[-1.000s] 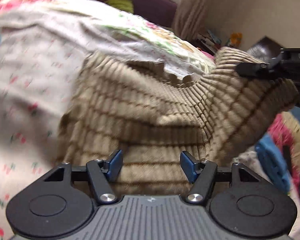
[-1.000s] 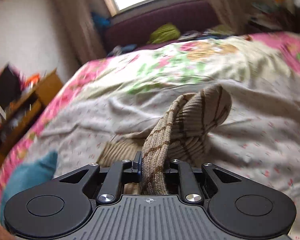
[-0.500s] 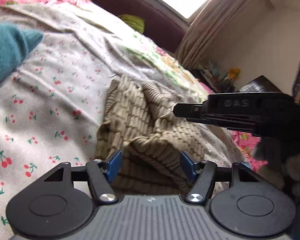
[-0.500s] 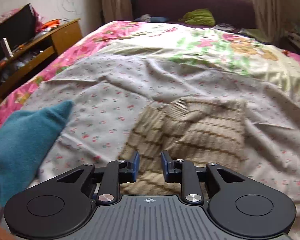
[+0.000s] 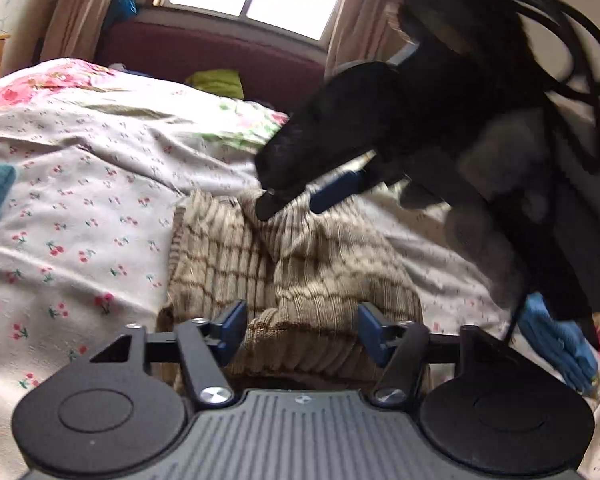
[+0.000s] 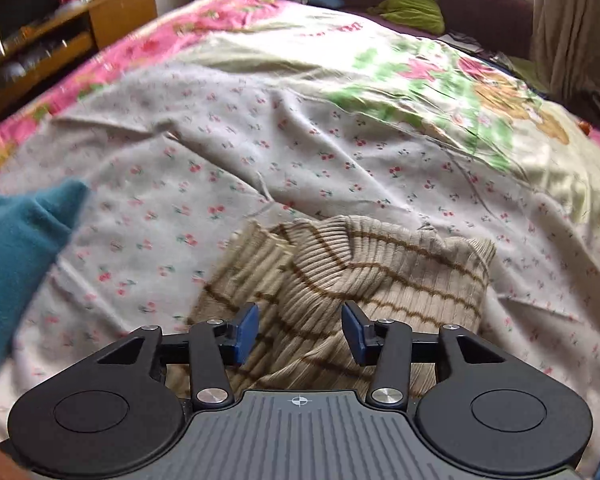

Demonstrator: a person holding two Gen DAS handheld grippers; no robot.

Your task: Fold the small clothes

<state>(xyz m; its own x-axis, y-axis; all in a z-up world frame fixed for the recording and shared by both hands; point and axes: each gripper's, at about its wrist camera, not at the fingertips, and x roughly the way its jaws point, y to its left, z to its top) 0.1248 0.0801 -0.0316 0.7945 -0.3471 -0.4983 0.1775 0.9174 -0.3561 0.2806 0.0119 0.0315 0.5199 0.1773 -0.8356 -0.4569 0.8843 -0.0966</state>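
A beige ribbed knit garment with brown stripes [image 5: 300,264] lies bunched on the cherry-print sheet [image 5: 80,220]. My left gripper [image 5: 302,326] is open, its blue pads on either side of the garment's near edge. My right gripper [image 6: 300,332] is open and empty just above the same garment [image 6: 360,264]. In the left wrist view the right gripper [image 5: 288,204] hovers over the garment's far edge, jaws apart.
A teal garment [image 6: 16,248] lies at the left of the bed. A blue cloth [image 5: 556,340] lies at the right. A wooden shelf unit [image 6: 60,40] stands left of the bed. A maroon headboard [image 5: 220,56] and a green cloth [image 5: 216,82] are at the back.
My right gripper has let go of the knit garment and opened wider. The garment has dropped into a bunched heap. My left gripper has pulled back and stays open.
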